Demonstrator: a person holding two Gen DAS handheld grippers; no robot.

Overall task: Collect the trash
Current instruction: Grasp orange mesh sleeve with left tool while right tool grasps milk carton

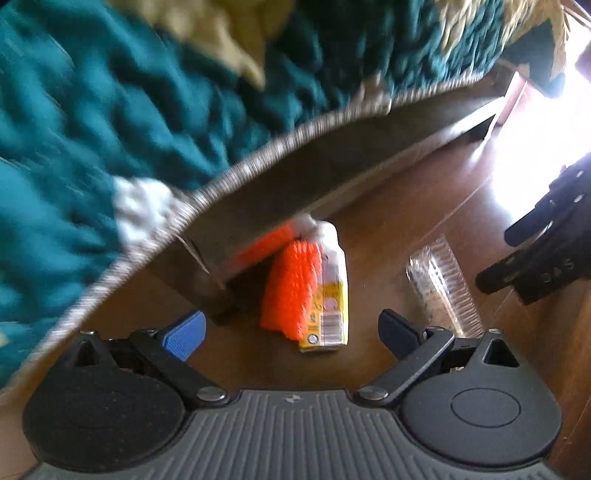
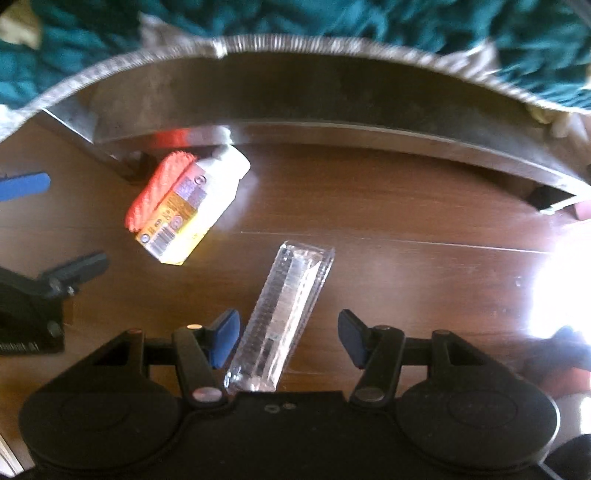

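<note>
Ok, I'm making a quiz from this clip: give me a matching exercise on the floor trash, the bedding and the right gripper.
Things:
1. carton
2. plastic tray
3. blanket
4. right gripper

Descriptions:
A. teal, on the bed
B. clear, lying between open jaws
C. open, over the floor
D. yellow and white, against orange netting

Pairs: 1-D, 2-B, 3-A, 4-C

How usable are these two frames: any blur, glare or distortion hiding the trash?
Left wrist view: teal blanket motion-smeared, window glare upper right; carton readable. Right wrist view: glare burns out the floor at right; clear plastic container stays legible; fisheye bends the bed frame.
</note>
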